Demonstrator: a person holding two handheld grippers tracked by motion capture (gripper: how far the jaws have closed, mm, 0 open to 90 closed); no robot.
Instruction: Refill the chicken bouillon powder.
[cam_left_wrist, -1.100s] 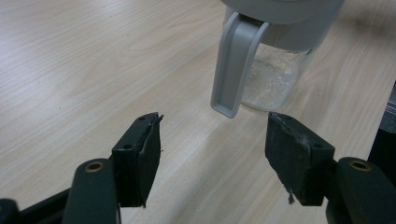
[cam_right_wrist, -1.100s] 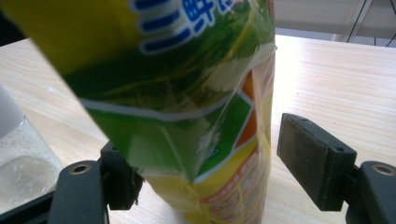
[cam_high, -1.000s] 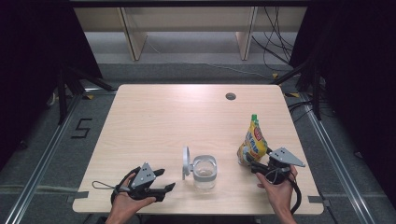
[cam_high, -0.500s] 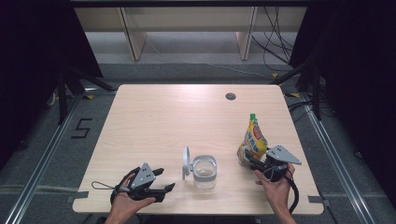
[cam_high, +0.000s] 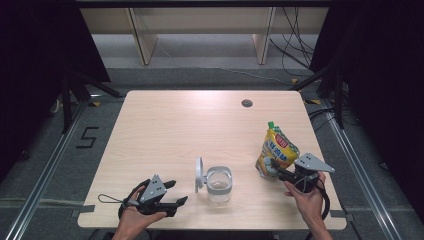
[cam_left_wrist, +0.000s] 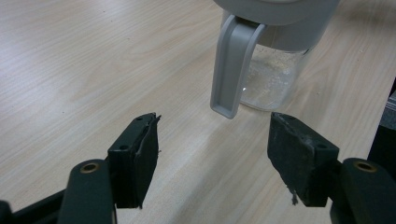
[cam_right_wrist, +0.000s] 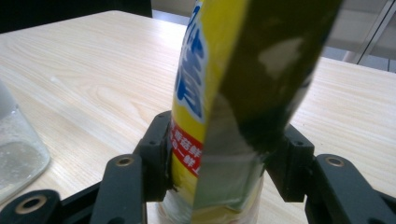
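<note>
A yellow spouted pouch (cam_high: 277, 147) stands upright at the table's right side. My right gripper (cam_high: 272, 167) has just been closing on its lower part; in the right gripper view both pads press the pouch (cam_right_wrist: 224, 93) between them. A clear glass jar (cam_high: 219, 184) with a grey hinged lid (cam_high: 199, 174) standing open sits near the front middle. My left gripper (cam_high: 177, 191) rests open at the front left, its jaws pointing toward the jar. In the left gripper view the jar's grey handle (cam_left_wrist: 231, 70) hangs just beyond the spread fingertips, with nothing between them.
The light wooden table (cam_high: 200, 125) has a small round hole (cam_high: 246, 103) near its far right. Dark floor, metal rails and shelving legs surround the table. The front edge lies just under both hands.
The right gripper's jaws have narrowed around the pouch's base. The left hand and the jar have kept still.
</note>
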